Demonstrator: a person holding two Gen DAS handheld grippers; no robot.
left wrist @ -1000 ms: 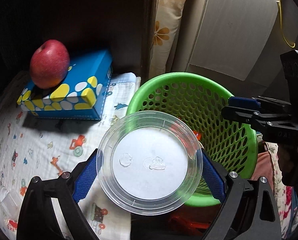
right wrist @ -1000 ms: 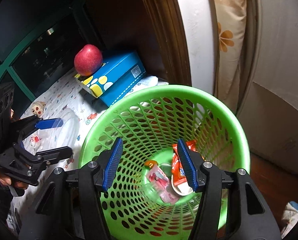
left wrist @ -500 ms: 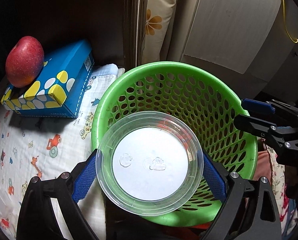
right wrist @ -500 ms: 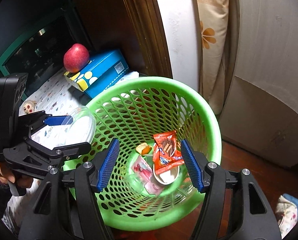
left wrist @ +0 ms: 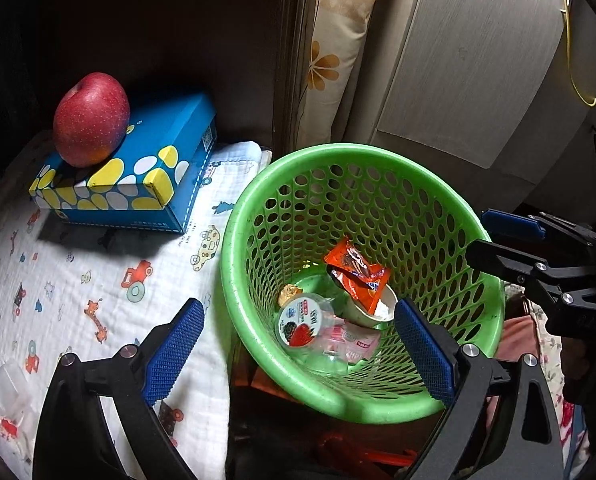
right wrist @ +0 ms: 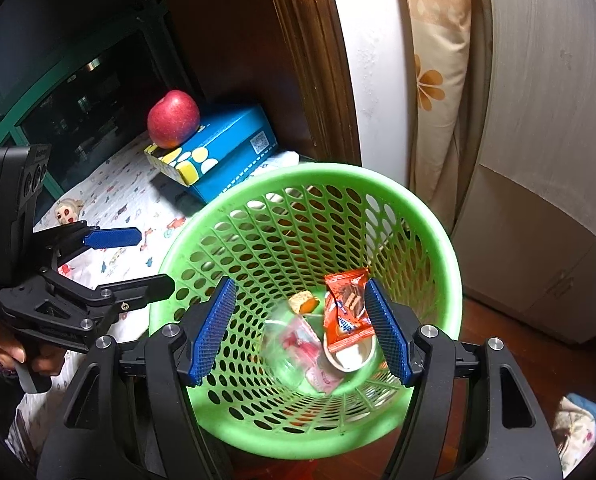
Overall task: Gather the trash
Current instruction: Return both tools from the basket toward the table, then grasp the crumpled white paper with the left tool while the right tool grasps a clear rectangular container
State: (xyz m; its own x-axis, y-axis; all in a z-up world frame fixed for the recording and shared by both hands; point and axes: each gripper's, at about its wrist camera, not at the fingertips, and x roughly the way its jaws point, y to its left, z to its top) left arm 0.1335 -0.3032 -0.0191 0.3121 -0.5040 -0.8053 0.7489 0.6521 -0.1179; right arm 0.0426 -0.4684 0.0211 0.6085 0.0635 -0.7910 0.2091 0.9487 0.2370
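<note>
The green mesh basket point(left wrist: 234, 240) stands beside the bed. In it lie a clear plastic cup point(left wrist: 305, 324), an orange snack wrapper point(left wrist: 355, 276), a white paper cup point(left wrist: 377, 308) and a pink sachet point(left wrist: 355, 342). My left gripper point(left wrist: 298, 348) is open over the basket's near rim with nothing between its fingers. Over the basket point(right wrist: 437, 232), my right gripper point(right wrist: 299, 332) has its jaws opening and grips nothing. Below it the clear cup point(right wrist: 290, 352) is blurred, next to the wrapper point(right wrist: 345, 308). The left gripper point(right wrist: 138, 260) shows at the basket's left.
A red apple point(left wrist: 92, 120) rests on a blue spotted box point(left wrist: 138, 176) on the printed bed cloth point(left wrist: 78, 280). A wooden post point(right wrist: 309, 60), a floral pillow point(right wrist: 429, 80) and a pale cabinet point(right wrist: 537, 160) stand behind the basket. A small doll point(right wrist: 68, 212) lies on the cloth.
My left gripper has opened and let go of the clear cup, which now lies in the basket. The right jaws have widened a little.
</note>
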